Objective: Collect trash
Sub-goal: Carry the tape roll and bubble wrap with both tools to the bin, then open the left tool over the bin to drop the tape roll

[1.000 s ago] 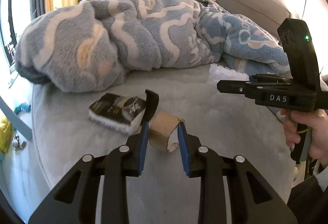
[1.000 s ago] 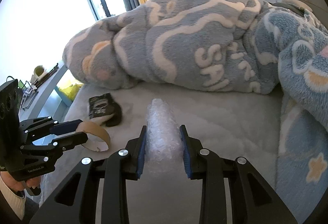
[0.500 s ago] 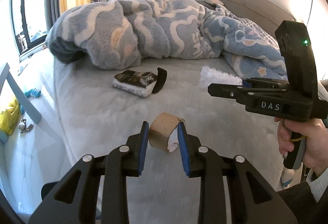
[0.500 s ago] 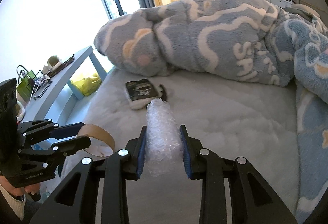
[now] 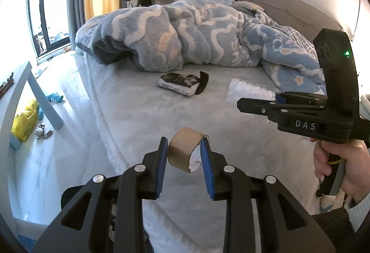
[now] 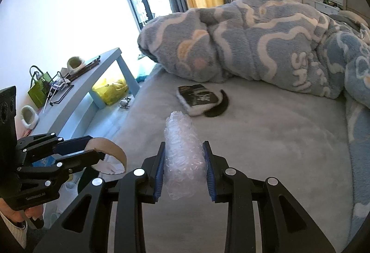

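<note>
Trash (image 5: 183,152) above bed (image 5: 143,118), near book (image 5: 181,83)

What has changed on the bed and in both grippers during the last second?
Both grippers drew back from the bed, carrying their loads: left gripper the cardboard ring, right gripper the bubble wrap. Both grips are unchanged. The black packet stays on the bed.

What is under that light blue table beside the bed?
Under the light blue table a yellow bag sits on the floor, with a small trinket lying next to it. Farther back, the tabletop and the left gripper cover the floor.
</note>
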Action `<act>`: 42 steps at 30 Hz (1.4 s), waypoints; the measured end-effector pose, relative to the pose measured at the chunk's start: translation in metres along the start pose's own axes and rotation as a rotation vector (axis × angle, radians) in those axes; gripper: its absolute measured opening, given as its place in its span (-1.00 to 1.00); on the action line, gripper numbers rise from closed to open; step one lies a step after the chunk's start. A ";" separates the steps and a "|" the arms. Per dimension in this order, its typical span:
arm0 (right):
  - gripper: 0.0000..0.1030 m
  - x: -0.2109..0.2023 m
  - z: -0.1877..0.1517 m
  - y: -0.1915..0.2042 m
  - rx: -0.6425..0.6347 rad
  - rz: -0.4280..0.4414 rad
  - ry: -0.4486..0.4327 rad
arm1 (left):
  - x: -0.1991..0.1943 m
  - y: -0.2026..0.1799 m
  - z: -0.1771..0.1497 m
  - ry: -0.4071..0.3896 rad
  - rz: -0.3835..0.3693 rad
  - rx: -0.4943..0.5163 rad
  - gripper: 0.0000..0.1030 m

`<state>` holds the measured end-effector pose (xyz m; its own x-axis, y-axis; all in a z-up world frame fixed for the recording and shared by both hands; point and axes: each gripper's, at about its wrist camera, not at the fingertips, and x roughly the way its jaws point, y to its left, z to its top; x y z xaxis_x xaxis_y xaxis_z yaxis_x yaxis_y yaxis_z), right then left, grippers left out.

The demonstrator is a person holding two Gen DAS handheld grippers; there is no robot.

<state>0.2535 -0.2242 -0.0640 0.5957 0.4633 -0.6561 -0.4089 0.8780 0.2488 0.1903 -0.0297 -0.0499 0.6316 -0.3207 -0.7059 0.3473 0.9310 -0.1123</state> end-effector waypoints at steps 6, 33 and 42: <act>-0.40 0.011 0.007 0.028 -0.024 0.030 0.006 | -0.009 0.021 -0.008 0.002 0.044 -0.013 -0.40; -0.40 0.091 0.017 0.170 -0.176 0.159 0.095 | -0.042 0.151 -0.065 0.149 0.186 -0.191 -0.37; -0.40 0.114 0.011 0.198 -0.199 0.182 0.136 | -0.034 0.181 -0.091 0.263 0.188 -0.273 -0.36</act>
<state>0.2480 0.0039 -0.0819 0.4072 0.5788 -0.7065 -0.6362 0.7347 0.2353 0.1688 0.1659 -0.1097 0.4555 -0.1182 -0.8824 0.0242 0.9924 -0.1205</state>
